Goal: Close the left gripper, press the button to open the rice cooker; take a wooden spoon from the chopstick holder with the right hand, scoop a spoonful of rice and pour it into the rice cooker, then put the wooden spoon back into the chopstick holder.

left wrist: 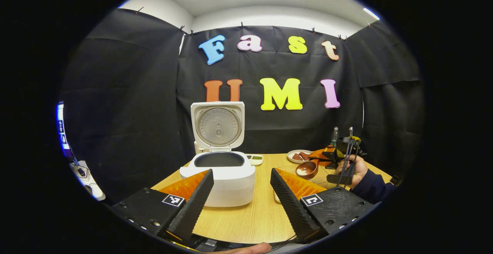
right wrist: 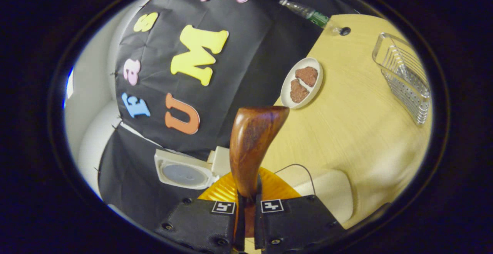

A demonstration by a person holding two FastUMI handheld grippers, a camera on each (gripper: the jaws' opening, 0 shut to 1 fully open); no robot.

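Fingers of the right gripper (right wrist: 248, 204) are clamped on the wooden spoon (right wrist: 252, 142), bottom center; left gripper (left wrist: 240, 196) sits spread apart. Farther back, the rice cooker (left wrist: 219, 171) is already popped open on the counter (left wrist: 262, 211), so I'd guess pouring and returning the spoon are left.

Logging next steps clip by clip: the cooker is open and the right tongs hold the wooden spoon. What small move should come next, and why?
Probably carry the wooden spoon leftward over the rice cooker and tip it. The lid stands open, the pot mouth is clear, and the right tongs are shut on the handle. In the left gripper view the bowl seems to hold something pale, likely rice, though that is hard to confirm.
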